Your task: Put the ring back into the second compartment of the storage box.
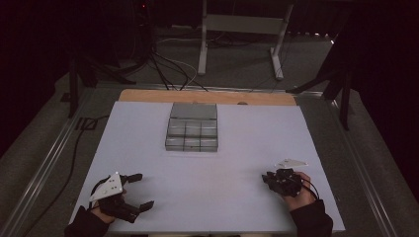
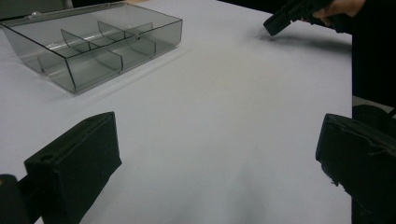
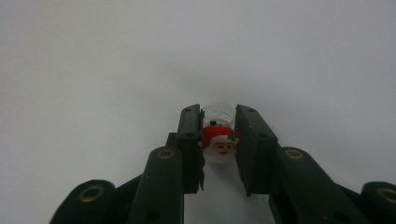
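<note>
Red-capped Santa bead (image 3: 219, 142) sits pinched in my right tongs (image 3: 218, 140), low over the white counter (image 1: 207, 173), ready for the divided box (image 1: 192, 134); left tongs (image 1: 134, 191) gape empty, waiting

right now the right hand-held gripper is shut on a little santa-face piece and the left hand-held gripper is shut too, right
Not quite: the left hand-held gripper is open, its jaws wide apart over bare table, as the left gripper view shows. The right hand-held gripper is indeed shut on the santa-face piece.
</note>
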`<action>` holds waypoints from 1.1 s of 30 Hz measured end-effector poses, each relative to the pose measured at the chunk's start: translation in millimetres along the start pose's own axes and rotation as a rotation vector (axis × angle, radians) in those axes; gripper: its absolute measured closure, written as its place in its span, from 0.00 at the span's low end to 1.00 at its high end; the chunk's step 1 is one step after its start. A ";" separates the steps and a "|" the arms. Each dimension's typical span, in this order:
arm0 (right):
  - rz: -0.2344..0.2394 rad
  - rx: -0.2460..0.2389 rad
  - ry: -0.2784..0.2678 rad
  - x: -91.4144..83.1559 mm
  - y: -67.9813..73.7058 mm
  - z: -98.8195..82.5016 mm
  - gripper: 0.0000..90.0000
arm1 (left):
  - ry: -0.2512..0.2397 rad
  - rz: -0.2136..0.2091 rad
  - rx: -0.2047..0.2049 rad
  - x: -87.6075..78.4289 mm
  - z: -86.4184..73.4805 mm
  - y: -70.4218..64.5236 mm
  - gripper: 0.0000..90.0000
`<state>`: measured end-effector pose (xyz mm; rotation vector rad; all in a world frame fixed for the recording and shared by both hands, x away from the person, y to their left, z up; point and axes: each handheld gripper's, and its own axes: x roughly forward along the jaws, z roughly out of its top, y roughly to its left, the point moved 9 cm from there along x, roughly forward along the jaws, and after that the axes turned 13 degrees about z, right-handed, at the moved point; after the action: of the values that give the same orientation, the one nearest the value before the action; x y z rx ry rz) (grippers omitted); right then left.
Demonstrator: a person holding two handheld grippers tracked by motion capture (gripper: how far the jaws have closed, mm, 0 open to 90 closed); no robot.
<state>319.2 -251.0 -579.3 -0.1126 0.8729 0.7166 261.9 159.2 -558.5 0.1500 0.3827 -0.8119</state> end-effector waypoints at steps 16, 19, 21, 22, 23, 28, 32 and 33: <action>0.010 -0.017 -0.020 -1.7 6.2 13.3 0.80 | 0.003 -0.001 0.002 0.4 -0.1 -0.7 0.00; 0.013 -0.021 -0.023 -2.0 7.2 15.8 0.80 | 0.000 -0.001 -0.001 0.1 0.4 -0.8 0.00; 0.016 -0.018 -0.024 -1.9 7.8 17.6 0.80 | 0.003 0.001 0.001 0.2 -0.1 -0.7 0.00; 0.016 -0.021 -0.026 -1.9 8.1 18.8 0.80 | 0.003 0.000 0.001 0.2 0.0 -0.8 0.00; 0.017 -0.024 -0.027 -1.9 8.4 19.9 0.80 | 0.000 -0.001 0.001 0.1 0.3 -0.8 0.00; 0.023 -0.029 -0.029 -0.9 11.2 25.1 0.80 | 0.001 -0.003 0.001 0.1 0.2 -1.1 0.00; 0.029 -0.033 -0.030 0.5 13.2 29.2 0.80 | 0.002 -0.001 0.004 -0.1 -0.1 -1.1 0.00; 0.030 -0.038 -0.029 1.0 13.6 30.2 0.80 | 0.001 -0.002 0.003 -0.2 0.1 -1.3 0.00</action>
<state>331.2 -228.9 -557.7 -0.1226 0.8352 0.7609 260.8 158.4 -558.3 0.1526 0.3825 -0.8149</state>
